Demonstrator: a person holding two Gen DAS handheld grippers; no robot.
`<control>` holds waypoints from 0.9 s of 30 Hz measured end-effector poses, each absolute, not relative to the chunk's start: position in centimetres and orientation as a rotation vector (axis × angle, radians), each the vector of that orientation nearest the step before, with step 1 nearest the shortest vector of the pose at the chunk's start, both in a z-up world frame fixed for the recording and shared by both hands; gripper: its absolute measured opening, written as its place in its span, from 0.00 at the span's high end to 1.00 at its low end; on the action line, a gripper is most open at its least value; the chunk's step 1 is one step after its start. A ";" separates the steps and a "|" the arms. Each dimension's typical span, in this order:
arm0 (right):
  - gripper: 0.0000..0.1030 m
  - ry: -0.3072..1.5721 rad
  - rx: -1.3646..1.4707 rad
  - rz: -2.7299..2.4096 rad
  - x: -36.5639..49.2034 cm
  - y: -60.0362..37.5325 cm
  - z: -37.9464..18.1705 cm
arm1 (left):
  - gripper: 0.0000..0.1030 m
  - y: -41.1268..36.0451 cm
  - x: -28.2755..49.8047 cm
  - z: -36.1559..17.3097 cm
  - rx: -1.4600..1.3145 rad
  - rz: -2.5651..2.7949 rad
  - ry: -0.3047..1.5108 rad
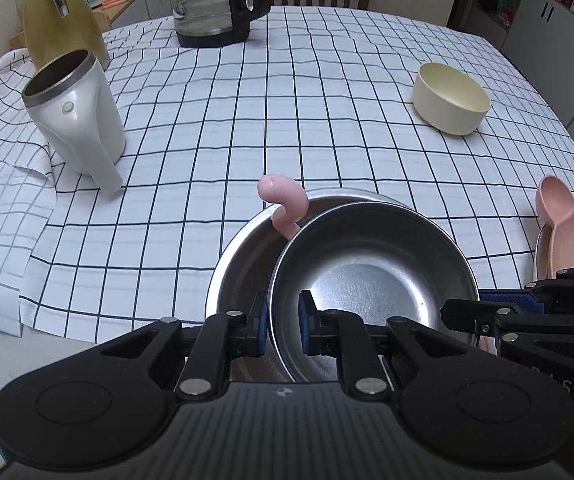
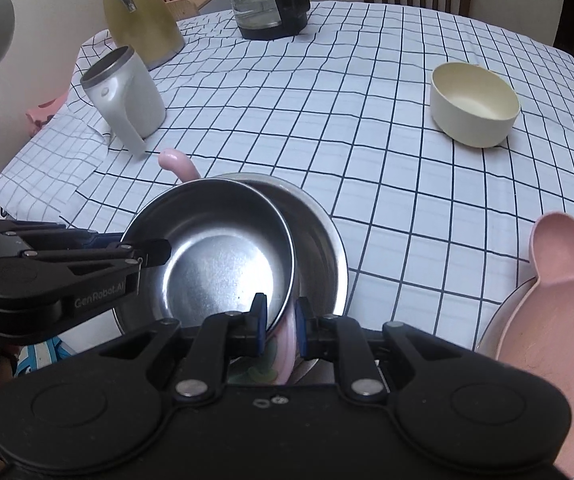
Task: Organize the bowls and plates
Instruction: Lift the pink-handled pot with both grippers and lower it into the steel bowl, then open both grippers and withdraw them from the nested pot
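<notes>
Both grippers pinched one small steel bowl above a larger one.

The left gripper (image 1: 283, 320) and right gripper (image 2: 281, 322) pointed steeply down, jaws narrow, each clamped on opposite rims of the small steel bowl (image 1: 371, 280), tilted inside the large steel bowl (image 1: 243, 256). A pink curved handle (image 1: 283, 204) rose just beyond the jaws. Farther ahead stood a cream bowl (image 1: 451, 98), white mug (image 1: 77, 116), yellow jug (image 1: 59, 24) and glass kettle (image 1: 215, 0) on the checked tablecloth (image 1: 247, 120); a pink dish (image 2: 559, 288) lay right.
</notes>
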State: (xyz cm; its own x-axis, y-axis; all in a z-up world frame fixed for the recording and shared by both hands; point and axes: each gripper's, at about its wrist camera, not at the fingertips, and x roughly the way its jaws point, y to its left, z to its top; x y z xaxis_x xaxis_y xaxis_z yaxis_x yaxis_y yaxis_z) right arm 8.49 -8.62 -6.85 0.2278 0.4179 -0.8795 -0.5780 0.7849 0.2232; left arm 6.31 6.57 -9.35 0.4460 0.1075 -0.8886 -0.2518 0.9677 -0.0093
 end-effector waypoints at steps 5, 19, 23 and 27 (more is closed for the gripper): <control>0.85 1.172 -0.168 0.687 8.7 -8.6 -7.6 | 0.86 6.6 6.5 -10.2 -0.154 0.218 1.104; 0.83 1.179 -0.182 0.686 8.9 -8.0 -8.1 | 0.86 7.0 6.7 -10.7 -0.175 0.220 1.108; 0.79 1.178 -0.180 0.683 8.9 -8.1 -8.1 | 0.86 7.2 6.7 -10.6 -0.190 0.218 1.109; 0.76 1.168 -0.180 0.675 8.8 -8.6 -7.8 | 0.86 7.5 6.4 -10.3 -0.183 0.224 1.103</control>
